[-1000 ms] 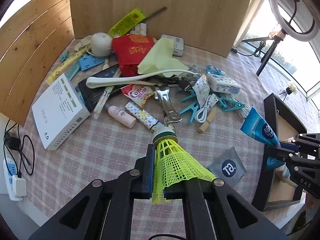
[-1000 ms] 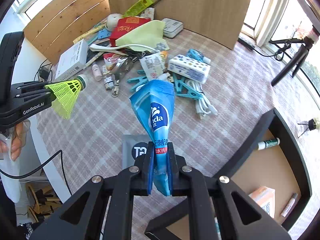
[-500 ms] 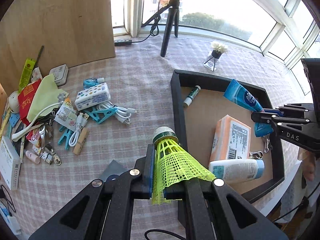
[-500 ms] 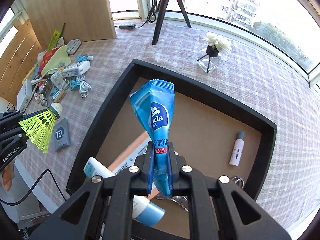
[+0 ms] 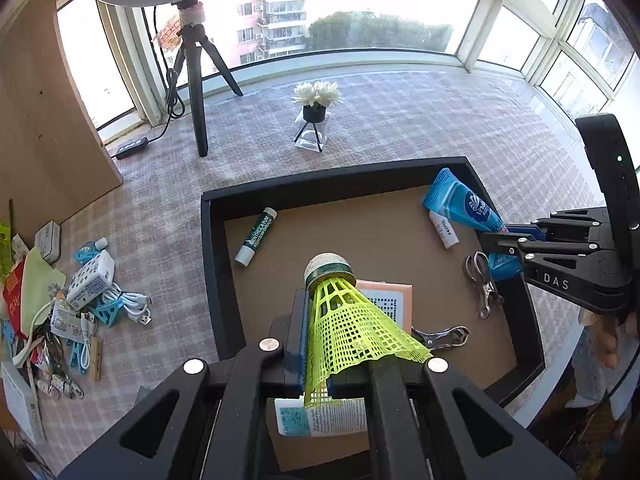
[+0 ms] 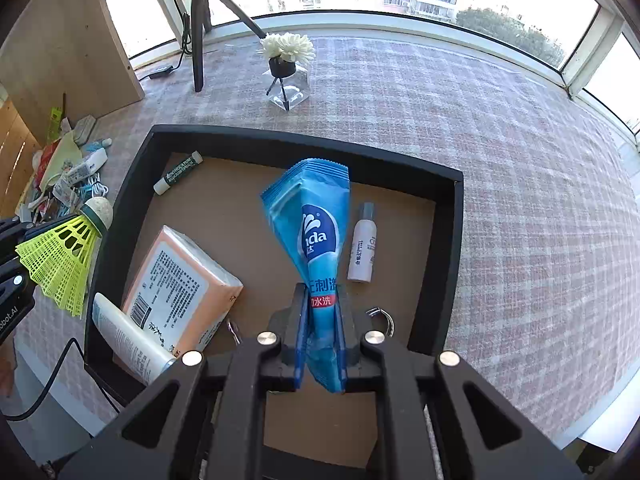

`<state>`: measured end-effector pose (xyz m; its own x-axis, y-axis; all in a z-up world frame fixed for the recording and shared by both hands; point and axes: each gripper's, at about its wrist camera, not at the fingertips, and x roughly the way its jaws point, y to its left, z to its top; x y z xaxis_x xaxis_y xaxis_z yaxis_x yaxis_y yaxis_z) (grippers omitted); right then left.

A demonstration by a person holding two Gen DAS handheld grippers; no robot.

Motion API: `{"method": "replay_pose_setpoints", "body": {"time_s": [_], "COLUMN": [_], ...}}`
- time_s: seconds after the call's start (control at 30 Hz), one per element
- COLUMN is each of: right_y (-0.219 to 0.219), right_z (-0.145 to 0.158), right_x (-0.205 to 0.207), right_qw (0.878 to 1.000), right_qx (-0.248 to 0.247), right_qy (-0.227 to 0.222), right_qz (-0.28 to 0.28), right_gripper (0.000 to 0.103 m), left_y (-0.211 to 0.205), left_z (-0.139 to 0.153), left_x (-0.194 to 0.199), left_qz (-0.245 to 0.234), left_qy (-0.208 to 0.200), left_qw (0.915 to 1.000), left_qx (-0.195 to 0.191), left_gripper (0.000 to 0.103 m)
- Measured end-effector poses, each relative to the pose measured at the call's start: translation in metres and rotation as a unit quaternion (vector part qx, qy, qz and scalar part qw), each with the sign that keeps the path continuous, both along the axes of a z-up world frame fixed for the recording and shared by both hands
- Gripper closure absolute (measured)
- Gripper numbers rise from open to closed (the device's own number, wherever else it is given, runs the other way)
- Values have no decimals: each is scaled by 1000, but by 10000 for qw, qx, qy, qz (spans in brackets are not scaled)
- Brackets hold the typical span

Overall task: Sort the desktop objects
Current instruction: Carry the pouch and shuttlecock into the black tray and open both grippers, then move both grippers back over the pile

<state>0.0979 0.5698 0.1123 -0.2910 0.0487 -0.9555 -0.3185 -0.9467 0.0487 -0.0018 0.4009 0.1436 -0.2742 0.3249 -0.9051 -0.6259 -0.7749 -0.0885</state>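
The left gripper has its jaws clamped on the skirt of a yellow shuttlecock, whose cork tip points away from the jaws, out over the near part of the black tray. The right gripper has its jaws closed on the lower end of a blue wipes packet, which stands up from the jaws above the middle of the tray's brown floor.

In the tray lie a green-labelled stick at the far left, a small white bottle toward the far right, an orange tissue pack near left with a white tube touching its near edge, and metal clips on the right side. On the checked bench, left of the tray, sits the unsorted heap: a white dotted pack, blue clothespins and a white cable. A flower vase and a tripod stand far beyond the tray.

Half a second ago both grippers were further left, with the shuttlecock tip over the tray's left wall; now the shuttlecock is inside the tray's outline, and the packet sits deeper over the tray. A second ago both were over the heap.
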Motion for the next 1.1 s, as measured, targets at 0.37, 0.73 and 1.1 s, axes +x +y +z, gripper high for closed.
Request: {"method": "replay_pose_setpoints", "body": {"time_s": [0.37,0.73,1.1], "right_y": [-17,-56,-173], "right_z": [14,27,43], "right_x": [-7,-56,-158], "right_qw": [9992,9981,9875], "right_qx": [215,10,-427], "right_qy": [195,267,319], "right_qz": [261,559,1483], "right_gripper": [53,52,42], "left_y": [-13,-84,-225], "left_z": [6,-3,-22], "left_x": [-7,-30,-69], "left_qz": [284,1053,2425], "left_qy": [5,-53,-214], "left_qw": [9996,9943,9691], "left_qx": [9,-183,-398], "left_gripper": [45,45,46]}}
